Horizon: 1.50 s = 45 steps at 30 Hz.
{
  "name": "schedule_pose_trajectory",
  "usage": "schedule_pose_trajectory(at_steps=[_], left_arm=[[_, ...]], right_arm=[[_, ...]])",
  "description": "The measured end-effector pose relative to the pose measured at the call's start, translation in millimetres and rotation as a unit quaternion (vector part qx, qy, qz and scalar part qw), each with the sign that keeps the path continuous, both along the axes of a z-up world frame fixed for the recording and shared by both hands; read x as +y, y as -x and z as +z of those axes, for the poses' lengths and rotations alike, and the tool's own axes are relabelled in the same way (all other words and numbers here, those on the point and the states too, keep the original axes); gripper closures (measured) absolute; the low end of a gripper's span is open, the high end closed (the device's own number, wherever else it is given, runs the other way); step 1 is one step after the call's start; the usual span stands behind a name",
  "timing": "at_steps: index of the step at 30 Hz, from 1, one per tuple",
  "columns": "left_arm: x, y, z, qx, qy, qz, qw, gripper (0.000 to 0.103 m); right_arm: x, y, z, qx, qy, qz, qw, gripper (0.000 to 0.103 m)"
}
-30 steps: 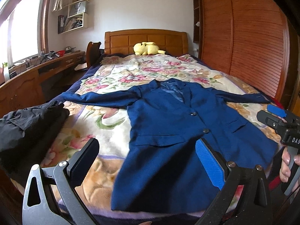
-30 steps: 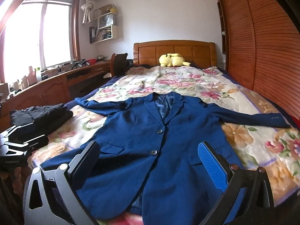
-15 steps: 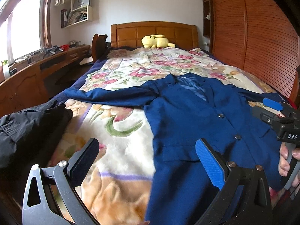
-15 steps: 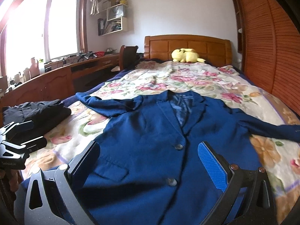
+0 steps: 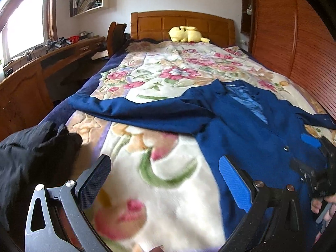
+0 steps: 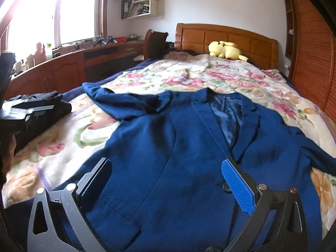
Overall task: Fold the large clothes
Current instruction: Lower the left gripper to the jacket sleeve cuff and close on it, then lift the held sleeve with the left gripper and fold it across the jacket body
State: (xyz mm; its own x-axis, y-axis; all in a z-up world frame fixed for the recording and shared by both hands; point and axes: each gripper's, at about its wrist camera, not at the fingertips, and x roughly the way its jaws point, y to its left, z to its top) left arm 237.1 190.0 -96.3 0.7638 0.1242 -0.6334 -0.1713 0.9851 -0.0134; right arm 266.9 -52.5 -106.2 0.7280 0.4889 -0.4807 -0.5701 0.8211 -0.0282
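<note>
Blue jacket (image 6: pixel 178 147) lies beneath the gaping right hand-held gripper (image 6: pixel 168 180).

Jacket (image 6: pixel 189 147) flat on bed (image 6: pixel 262 90), folded clothes (image 5: pixel 31 153) left, plush (image 6: pixel 225 50) behind at headboard (image 6: pixel 229 35)

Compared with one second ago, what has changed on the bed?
Both grippers moved forward, low over the bed: the left gripper toward the near sleeve, the right gripper over the blue jacket. Both jaws stayed open, holding nothing. The jacket stayed spread flat.
</note>
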Motion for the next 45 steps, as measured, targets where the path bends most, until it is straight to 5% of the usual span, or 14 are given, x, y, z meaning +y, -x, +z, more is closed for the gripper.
schedule_pose_trajectory(at_steps=[6,15,24,30,32,35,38,45], left_arm=[[26.2,-47.4,-14.0,0.028,0.007,-0.001,0.9996,0.000],[90.3,-120.8,-27.9,0.053,0.034,0.051,0.9967,0.000],[138.4,-172.7,-38.7,0.064,0.078,0.098,0.9901,0.016],[139.1,-196.8,-54.0,0.090,0.080,0.092,0.9884,0.042],[136.8,-200.9,-56.7,0.098,0.075,0.091,0.9881,0.068],[133.7,-207.5,-58.2,0.115,0.061,0.085,0.9879,0.089],[125.6,-209.8,-52.6,0.125,0.040,0.078,0.9883,0.098],[67.1,-192.3,3.2,0.085,0.006,0.016,0.9962,0.099]], right_arm=[[-13.5,-3.9,-14.0,0.038,0.004,0.002,0.999,0.000],[-24.7,1.2,-6.8,0.035,0.013,0.000,0.999,0.000],[-9.1,-3.8,-7.3,0.031,0.024,-0.002,0.999,0.000],[-0.1,-10.5,-8.6,0.032,0.027,0.000,0.999,0.000],[0.1,-10.3,-8.6,0.032,0.027,0.000,0.999,0.000],[0.2,-9.9,-8.7,0.031,0.027,0.000,0.999,0.000],[0.0,-10.3,-8.9,0.032,0.027,0.000,0.999,0.000],[4.0,-10.2,-7.7,0.026,0.027,0.001,0.999,0.000]])
